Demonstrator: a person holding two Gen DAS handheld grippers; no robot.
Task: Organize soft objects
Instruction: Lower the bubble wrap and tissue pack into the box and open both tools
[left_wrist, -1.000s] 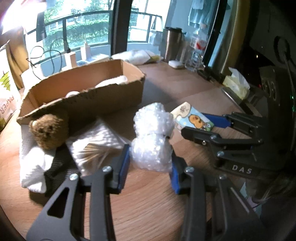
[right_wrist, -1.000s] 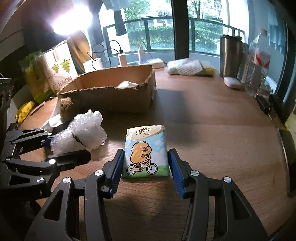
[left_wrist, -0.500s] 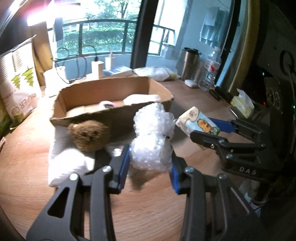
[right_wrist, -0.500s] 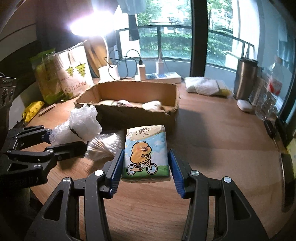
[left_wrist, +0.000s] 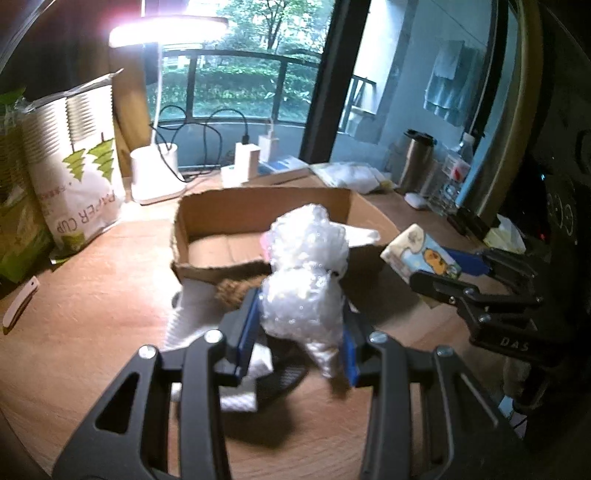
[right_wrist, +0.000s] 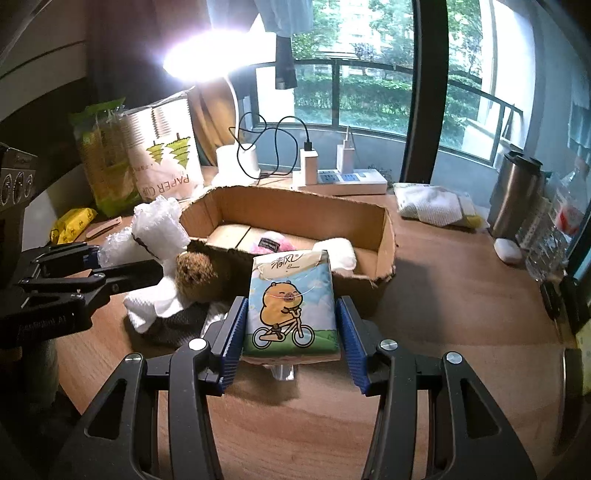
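- Nearest the cameras: the left gripper (left_wrist: 301, 325) has its jaws clamped on a crumpled wad of clear bubble wrap (left_wrist: 306, 277), and the right gripper (right_wrist: 291, 332) has its jaws pinching a soft tissue pack with a cartoon bear on a bike (right_wrist: 291, 306). Both look lifted off the wooden surface (right_wrist: 443, 314).
- Just past them, a brown plush bear (right_wrist: 195, 273) sits on a white folded cloth (right_wrist: 155, 302), right up against the box wall.
- Further back, the open shallow cardboard box (right_wrist: 384, 236) already holds a pink item and a white one.
- My read: this is the carry step. Next move means clearing the near wall, getting over the free floor space, then letting go.
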